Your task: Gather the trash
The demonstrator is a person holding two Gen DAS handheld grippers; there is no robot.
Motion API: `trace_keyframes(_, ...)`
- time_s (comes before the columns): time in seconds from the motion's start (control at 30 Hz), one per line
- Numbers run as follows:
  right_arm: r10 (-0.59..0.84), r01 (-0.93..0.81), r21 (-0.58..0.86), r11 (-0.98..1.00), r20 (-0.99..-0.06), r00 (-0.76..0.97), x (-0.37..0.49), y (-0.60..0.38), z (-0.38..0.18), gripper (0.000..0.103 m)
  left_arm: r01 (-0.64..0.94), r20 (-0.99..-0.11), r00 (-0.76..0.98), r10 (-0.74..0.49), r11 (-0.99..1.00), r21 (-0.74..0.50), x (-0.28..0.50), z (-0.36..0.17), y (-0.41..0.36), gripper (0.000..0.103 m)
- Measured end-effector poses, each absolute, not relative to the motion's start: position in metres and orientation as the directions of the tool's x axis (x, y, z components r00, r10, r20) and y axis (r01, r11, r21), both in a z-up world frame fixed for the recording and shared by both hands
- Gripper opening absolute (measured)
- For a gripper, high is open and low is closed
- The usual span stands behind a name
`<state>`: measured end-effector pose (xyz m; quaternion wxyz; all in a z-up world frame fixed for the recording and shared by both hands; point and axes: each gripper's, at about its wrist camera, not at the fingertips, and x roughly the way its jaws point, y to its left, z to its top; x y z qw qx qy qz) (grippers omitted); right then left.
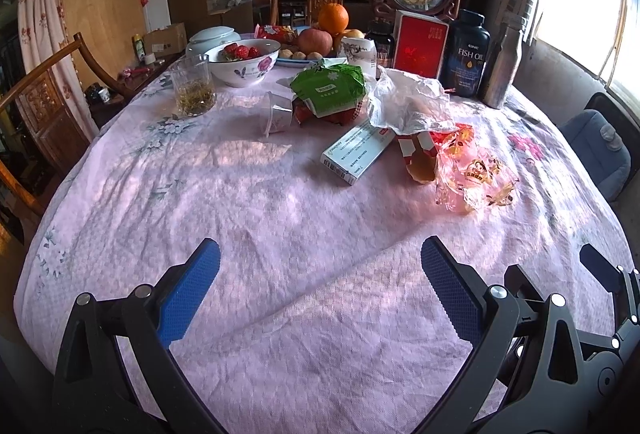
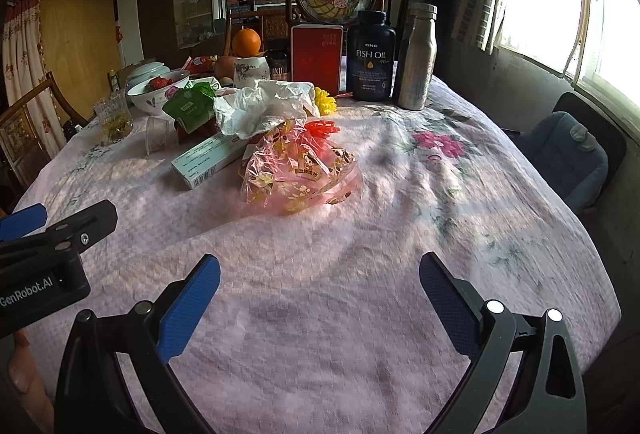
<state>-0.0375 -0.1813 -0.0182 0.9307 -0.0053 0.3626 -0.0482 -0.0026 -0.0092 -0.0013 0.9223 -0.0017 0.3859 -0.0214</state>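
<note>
Pink-clothed table (image 1: 280, 218); wrappers (image 2: 300, 170), bottles (image 2: 371, 54)

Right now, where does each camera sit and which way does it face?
Left wrist: behind the open left claw, facing across the table at the medicine box; right claw at its right edge.
Right wrist: behind the open right claw, facing the pink candy bag; left claw at its left edge.
Shared: box, bag, fish oil bottle.

- The near half of the table (image 1: 240, 202) is bare cloth, open to a hand-held gripper.
- Mid-table, a white carton (image 1: 357, 151), pink printed bag (image 2: 298, 170) and crumpled white plastic (image 1: 408, 102) crowd together.
- Behind them, a fish oil bottle (image 2: 371, 56), steel flask (image 2: 416, 56) and red box (image 2: 317, 58) wall the far edge.
</note>
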Motion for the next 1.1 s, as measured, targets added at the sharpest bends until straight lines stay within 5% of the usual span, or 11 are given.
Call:
trace_keyframes(0.57,-0.06,0.006,-0.075,0.997,-0.741,0.669,0.043,-0.191,-0.027,0.098,0.094,-0.756,0.644,-0.119,0.993,-0.076,0.13,-0.006,0.004,0.097)
trace_keyframes(0.93,-0.026,-0.142,-0.146,0.979,-0.781,0.625,0.112,-0.177,-0.035,0.097,0.079,-0.775,0.621,-0.112,0.994,-0.081,0.146,-0.034,0.017,0.096)
trace_keyframes(1.1,-0.006,-0.182,-0.13,0.975,-0.828,0.561,0.123,-0.174,-0.052,0.075,0.084,-0.804,0.575,-0.151,0.988,-0.126,0.154,-0.043,0.017,0.096)
